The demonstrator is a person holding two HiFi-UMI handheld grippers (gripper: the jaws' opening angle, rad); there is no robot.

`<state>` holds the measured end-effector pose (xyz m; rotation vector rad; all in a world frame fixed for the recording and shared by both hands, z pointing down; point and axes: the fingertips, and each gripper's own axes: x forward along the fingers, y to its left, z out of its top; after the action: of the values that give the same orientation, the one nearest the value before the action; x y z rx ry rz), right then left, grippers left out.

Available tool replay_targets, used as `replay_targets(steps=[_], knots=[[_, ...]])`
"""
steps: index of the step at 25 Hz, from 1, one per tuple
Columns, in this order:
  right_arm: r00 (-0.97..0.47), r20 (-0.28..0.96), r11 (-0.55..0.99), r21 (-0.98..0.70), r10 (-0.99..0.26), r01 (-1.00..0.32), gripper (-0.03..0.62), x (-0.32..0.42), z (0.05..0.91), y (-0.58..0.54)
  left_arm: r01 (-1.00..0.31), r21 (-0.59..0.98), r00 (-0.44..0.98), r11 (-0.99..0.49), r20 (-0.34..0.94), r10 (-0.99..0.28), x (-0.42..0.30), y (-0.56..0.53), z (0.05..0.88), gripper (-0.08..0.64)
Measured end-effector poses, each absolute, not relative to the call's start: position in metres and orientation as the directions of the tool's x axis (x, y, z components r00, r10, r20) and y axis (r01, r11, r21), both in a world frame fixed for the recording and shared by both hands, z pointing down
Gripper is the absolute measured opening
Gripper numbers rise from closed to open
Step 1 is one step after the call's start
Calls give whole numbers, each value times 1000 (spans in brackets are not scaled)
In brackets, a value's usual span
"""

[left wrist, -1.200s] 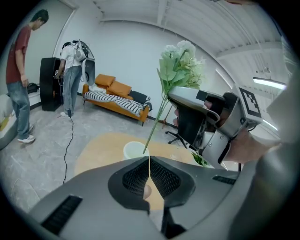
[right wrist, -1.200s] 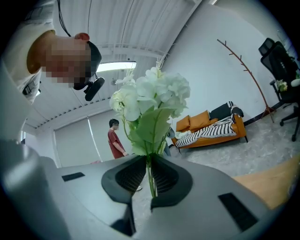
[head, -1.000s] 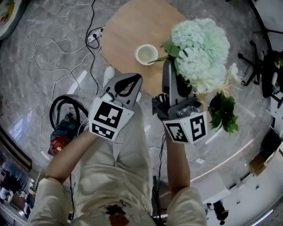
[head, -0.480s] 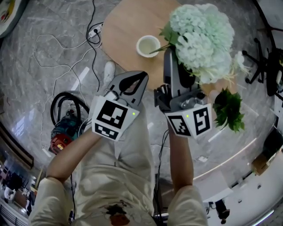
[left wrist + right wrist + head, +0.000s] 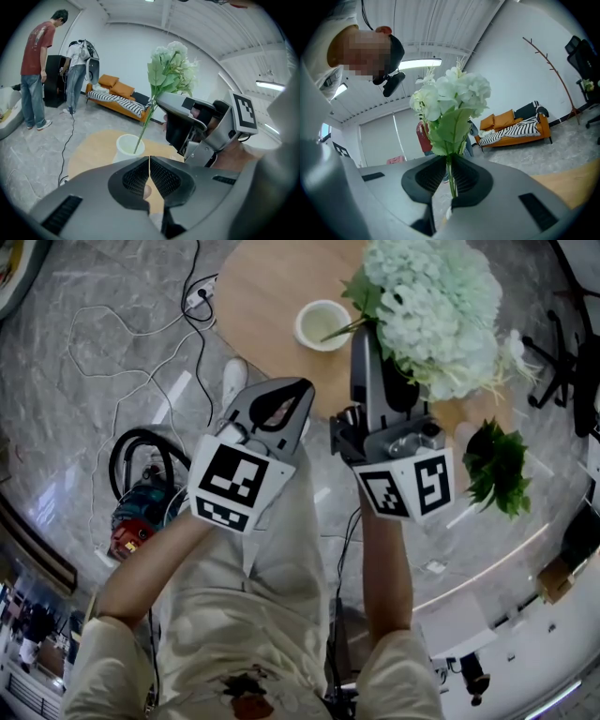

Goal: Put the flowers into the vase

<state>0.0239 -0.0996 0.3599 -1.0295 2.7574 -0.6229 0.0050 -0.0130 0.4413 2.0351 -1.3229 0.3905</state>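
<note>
A bunch of pale green-white flowers (image 5: pixel 433 306) is held by its stems in my right gripper (image 5: pixel 364 341), which is shut on them above the round wooden table (image 5: pixel 262 296). The thin green stem (image 5: pixel 339 329) slants down to the left, and its end is in the mouth of the white vase (image 5: pixel 323 324). In the left gripper view the stem (image 5: pixel 140 133) enters the vase (image 5: pixel 127 145). In the right gripper view the pads clamp the stems (image 5: pixel 451 176) below the flowers (image 5: pixel 450 101). My left gripper (image 5: pixel 298 390) hangs shut and empty, nearer me than the vase.
A second bunch of green leaves (image 5: pixel 494 465) lies at the table's right edge. Cables (image 5: pixel 141 343) and a black hose with a red machine (image 5: pixel 136 507) lie on the marble floor to the left. Two people (image 5: pixel 37 70) stand far off by an orange sofa (image 5: pixel 117 91).
Both grippers have sunk a little. The right one has carried the flowers down, so the stem's end sits lower at the vase's mouth.
</note>
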Motion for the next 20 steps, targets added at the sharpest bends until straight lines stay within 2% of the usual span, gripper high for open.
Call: replay_targets(steps=[20], knots=[[-791, 129, 676, -448, -598, -585, 37, 8, 419, -86, -888, 379, 449, -261, 588, -673, -3, -13, 468, 15]])
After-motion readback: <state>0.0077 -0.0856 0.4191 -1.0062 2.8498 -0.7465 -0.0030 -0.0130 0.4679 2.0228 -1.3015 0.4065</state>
